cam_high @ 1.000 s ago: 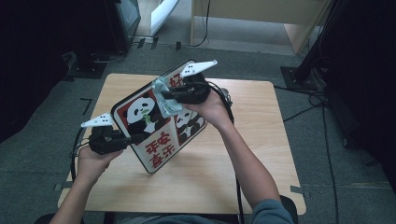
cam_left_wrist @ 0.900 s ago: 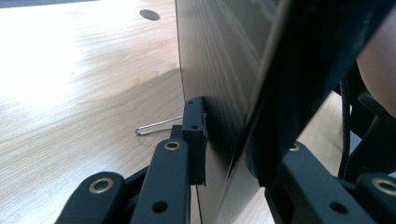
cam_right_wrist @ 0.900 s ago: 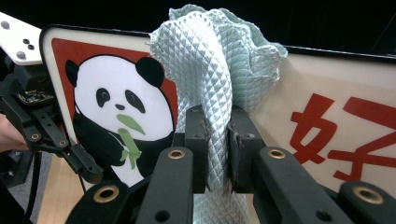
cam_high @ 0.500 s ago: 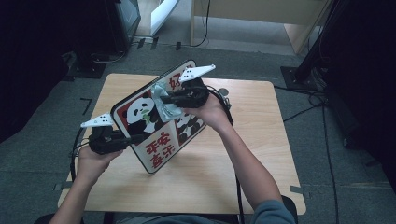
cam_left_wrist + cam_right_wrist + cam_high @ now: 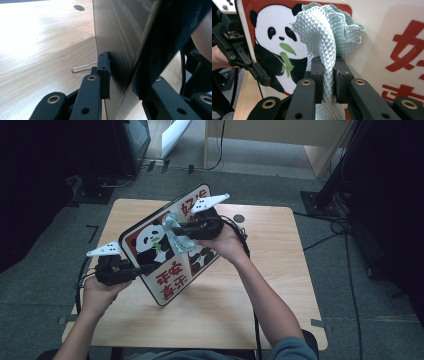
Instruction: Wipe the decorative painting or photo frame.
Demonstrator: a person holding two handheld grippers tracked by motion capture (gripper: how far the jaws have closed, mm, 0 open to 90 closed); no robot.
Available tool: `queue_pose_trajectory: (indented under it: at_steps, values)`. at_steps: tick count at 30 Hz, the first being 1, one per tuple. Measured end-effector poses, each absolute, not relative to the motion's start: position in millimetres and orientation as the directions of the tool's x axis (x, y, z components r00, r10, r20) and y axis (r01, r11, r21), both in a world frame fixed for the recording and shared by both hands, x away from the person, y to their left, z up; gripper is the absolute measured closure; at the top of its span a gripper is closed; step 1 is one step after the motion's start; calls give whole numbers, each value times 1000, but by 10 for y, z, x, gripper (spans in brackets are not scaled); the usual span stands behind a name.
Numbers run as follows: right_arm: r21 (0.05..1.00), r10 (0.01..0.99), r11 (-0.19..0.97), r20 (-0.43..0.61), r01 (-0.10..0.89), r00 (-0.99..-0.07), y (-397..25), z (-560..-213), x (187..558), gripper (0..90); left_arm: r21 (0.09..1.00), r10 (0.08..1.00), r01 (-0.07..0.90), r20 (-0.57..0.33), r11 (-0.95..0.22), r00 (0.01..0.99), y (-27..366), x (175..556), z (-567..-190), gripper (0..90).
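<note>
A white sign [image 5: 172, 270] with red characters and panda pictures is held tilted above the wooden table [image 5: 240, 310]. My left gripper [image 5: 146, 268] is shut on the sign's left edge. In the left gripper view its jaws [image 5: 125, 75] pinch the sign [image 5: 117, 37], which is seen edge-on. My right gripper [image 5: 186, 231] is shut on a pale green quilted cloth [image 5: 175, 239] pressed against the sign's face beside a panda. In the right gripper view the cloth [image 5: 324, 32] bunches up from between the jaws [image 5: 328, 75] against the sign [image 5: 387, 37], with the left gripper [image 5: 259, 73] at the sign's edge.
A thin wire loop [image 5: 82, 68] lies on the table behind the sign. There is a round hole [image 5: 239, 218] near the table's far edge. Cables [image 5: 345, 235] run over the grey floor at the right, and dark equipment [image 5: 100, 150] stands at the far left.
My right gripper has slid the cloth a little down the sign's face, toward the person. The left gripper and the sign have stayed put.
</note>
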State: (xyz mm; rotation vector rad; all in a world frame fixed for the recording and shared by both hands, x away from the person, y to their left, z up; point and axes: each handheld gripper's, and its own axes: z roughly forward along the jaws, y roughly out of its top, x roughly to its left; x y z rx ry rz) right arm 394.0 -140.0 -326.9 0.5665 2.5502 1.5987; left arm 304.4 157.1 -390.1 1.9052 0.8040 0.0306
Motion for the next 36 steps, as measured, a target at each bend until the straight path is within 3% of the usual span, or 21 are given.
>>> queue_pose_trajectory:
  at_steps: [36]
  values:
    - [834,348,454,158,314,-924,-1467,-3682,3845,807,818,535,515,-324,-256,780,1568,3055,-3896,754]
